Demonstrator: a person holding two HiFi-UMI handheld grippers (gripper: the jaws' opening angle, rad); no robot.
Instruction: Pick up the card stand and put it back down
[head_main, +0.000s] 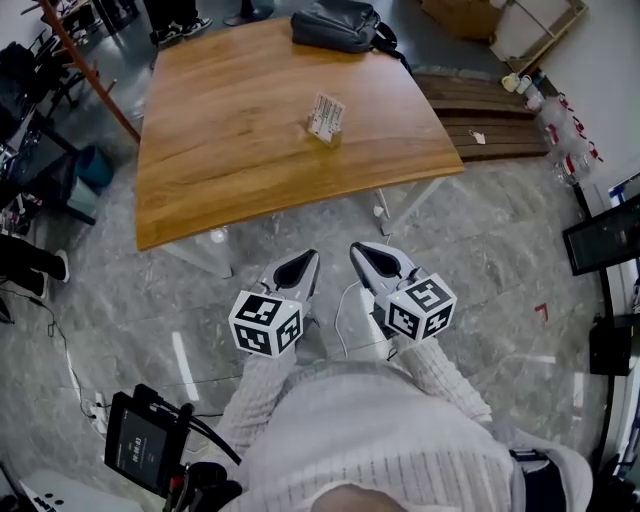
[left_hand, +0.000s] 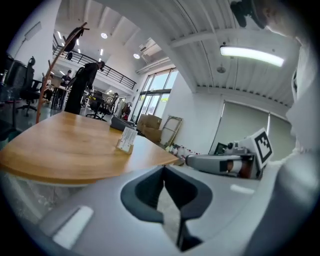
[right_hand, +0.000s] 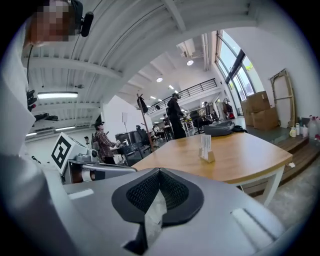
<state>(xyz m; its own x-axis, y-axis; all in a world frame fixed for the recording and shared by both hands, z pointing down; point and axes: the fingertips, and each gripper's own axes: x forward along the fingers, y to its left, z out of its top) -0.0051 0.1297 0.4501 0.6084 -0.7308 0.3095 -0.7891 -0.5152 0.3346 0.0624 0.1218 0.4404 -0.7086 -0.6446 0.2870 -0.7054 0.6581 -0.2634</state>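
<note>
**Both Grippers Closed and Empty, Card Stand on the Desk**

1. Card stand. The card stand (head_main: 326, 119) stands upright on the wooden desk (head_main: 220, 150), towards the far right part of the top. It holds a pale card. Nothing touches it. A dark bag (head_main: 340, 25) lies at the far edge of the desk, well apart from the stand.

2. Left gripper. The left gripper (head_main: 297, 272) is held over the grey stone floor (head_main: 480, 250), in front of the near edge of the desk. It points towards the desk and slightly downward. Its fingers (left_hand: 145, 192) are fully together at the tips, with nothing between them.

3. Right gripper. The right gripper (head_main: 365, 255) is held just beside the left one, at about the same height and with the same slight downward tilt. Its fingers (right_hand: 175, 192) are closed tip to tip and hold nothing.

4. Relation. Both grippers are well apart from the card stand. In each gripper view the stand appears ahead, past the fingertips, on the desk top.
</note>
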